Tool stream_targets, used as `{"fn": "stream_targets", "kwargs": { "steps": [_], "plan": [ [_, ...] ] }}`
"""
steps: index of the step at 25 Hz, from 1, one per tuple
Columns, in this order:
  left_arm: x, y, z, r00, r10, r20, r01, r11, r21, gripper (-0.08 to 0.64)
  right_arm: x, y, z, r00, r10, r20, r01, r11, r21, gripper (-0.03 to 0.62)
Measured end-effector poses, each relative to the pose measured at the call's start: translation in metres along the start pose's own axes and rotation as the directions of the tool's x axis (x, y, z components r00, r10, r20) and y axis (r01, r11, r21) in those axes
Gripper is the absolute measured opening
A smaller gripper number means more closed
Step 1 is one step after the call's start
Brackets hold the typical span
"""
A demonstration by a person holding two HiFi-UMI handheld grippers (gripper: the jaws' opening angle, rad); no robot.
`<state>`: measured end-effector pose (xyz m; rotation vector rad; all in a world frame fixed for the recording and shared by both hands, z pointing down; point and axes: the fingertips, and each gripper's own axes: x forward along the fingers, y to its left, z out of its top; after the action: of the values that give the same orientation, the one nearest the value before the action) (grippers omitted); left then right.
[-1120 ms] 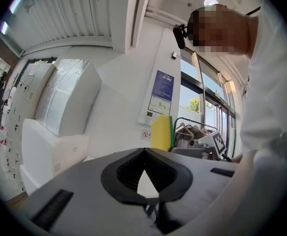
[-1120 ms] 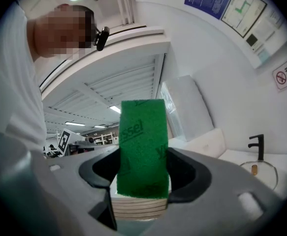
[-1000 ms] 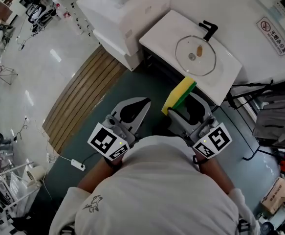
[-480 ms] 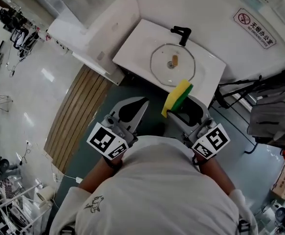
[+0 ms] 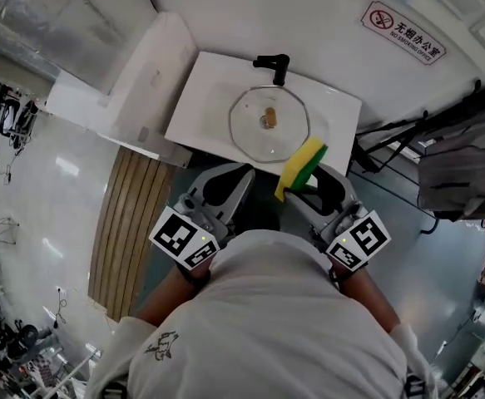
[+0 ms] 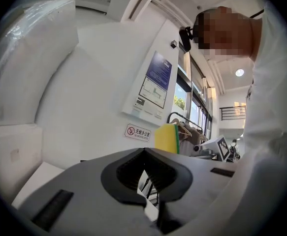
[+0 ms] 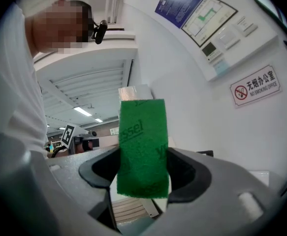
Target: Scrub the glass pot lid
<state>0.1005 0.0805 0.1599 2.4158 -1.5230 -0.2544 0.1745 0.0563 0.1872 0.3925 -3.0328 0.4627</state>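
While the glass pot lid (image 5: 269, 125) lies flat in the bowl of the white sink (image 5: 339, 113), its pale knob (image 5: 268, 120) up, a black faucet (image 5: 274, 65) stands just behind it at the sink's far edge. Nearest the lid is a sponge (image 5: 300, 167), yellow on one face and green on the other. In the head view its far end overlaps the lid's near rim, but whether the two touch cannot be told.

The right gripper (image 5: 307, 191) has its fingers clamped on the lower part of the sponge. The right gripper view shows the green scouring face standing upright between the dark pads, most of it sticking out above them. The left gripper (image 5: 227, 188) is beside it, near the sink's front edge, fingers pressed together with nothing between them. Its own view looks at the white wall, with the sponge's yellow side off to the right.

Each gripper carries a cube with square markers — left (image 5: 184, 239), right (image 5: 359, 241) — close against the person's white shirt (image 5: 275, 322). On the wall behind the sink hangs a no-smoking sign (image 5: 403, 31). On the floor left of the grippers lies a wooden slatted mat (image 5: 126, 223).
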Motion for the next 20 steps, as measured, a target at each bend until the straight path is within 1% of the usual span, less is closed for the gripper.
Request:
{"fn": "stream_targets", "kwargs": {
  "steps": [6,9,11,17,20],
  "plan": [
    [0.033,0.050,0.015,0.993,-0.113,-0.038,0.113,0.993,-0.018,-0.002,0.038,-0.032,0.011,0.994,-0.112,0.012,0.112,0.994,0.013,0.290],
    [0.042,0.076,0.023,0.983,-0.179,-0.043,0.178,0.984,-0.023,-0.002,0.065,-0.045,0.012,0.988,-0.152,0.015,0.152,0.988,0.023,0.290],
    [0.046,0.095,0.031,0.974,-0.220,-0.048,0.219,0.976,-0.013,-0.002,0.086,-0.052,0.014,0.985,-0.173,0.020,0.173,0.985,0.024,0.290],
    [0.046,0.151,0.060,0.958,-0.282,-0.050,0.284,0.959,0.019,-0.002,0.144,-0.059,0.035,0.971,-0.235,0.035,0.235,0.972,-0.007,0.290],
    [0.046,0.177,0.069,0.947,-0.314,-0.069,0.316,0.948,0.019,-0.002,0.165,-0.061,0.044,0.960,-0.277,0.048,0.278,0.960,-0.019,0.290]
  ]
}}
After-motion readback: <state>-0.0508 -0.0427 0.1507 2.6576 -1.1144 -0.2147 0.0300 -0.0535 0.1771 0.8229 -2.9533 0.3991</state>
